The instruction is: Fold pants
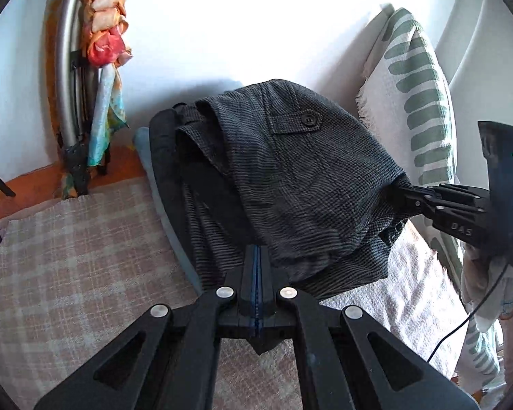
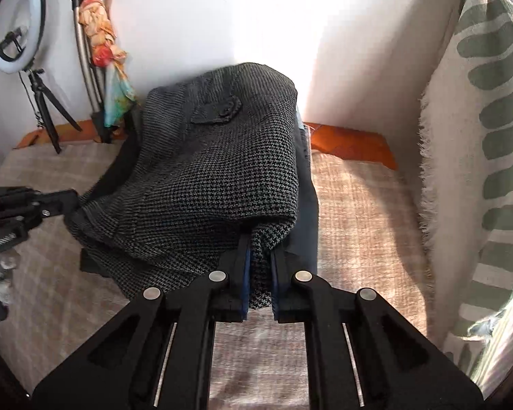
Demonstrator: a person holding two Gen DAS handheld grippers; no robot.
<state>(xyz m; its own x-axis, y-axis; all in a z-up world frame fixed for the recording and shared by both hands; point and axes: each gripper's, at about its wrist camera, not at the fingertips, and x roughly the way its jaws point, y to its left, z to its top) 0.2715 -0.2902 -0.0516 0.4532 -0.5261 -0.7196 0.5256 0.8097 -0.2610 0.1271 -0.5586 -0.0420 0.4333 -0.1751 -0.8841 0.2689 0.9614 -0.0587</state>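
The dark grey checked pants [image 1: 290, 171] rise in a hump over the checked bedcover [image 1: 68, 256], button pocket flap on top. My left gripper [image 1: 256, 253] is shut, its fingertips buried in the near hem of the fabric. In the right wrist view the same pants [image 2: 222, 171] bulge ahead, and my right gripper [image 2: 260, 266] is shut on a fold of them that runs down between its blue pads. Each gripper shows in the other's view: the right gripper [image 1: 398, 193] bites the cloth's right edge, the left gripper [image 2: 72, 201] its left corner.
A dark folded garment [image 2: 306, 205] lies under the pants. A cream cushion with green stripes [image 2: 489, 136] stands along the right. A ring light on a tripod [image 2: 17, 24] and a metal stand with a colourful scarf [image 1: 102, 34] stand by the white wall. Orange floor [image 2: 345, 140] lies beyond the bedcover.
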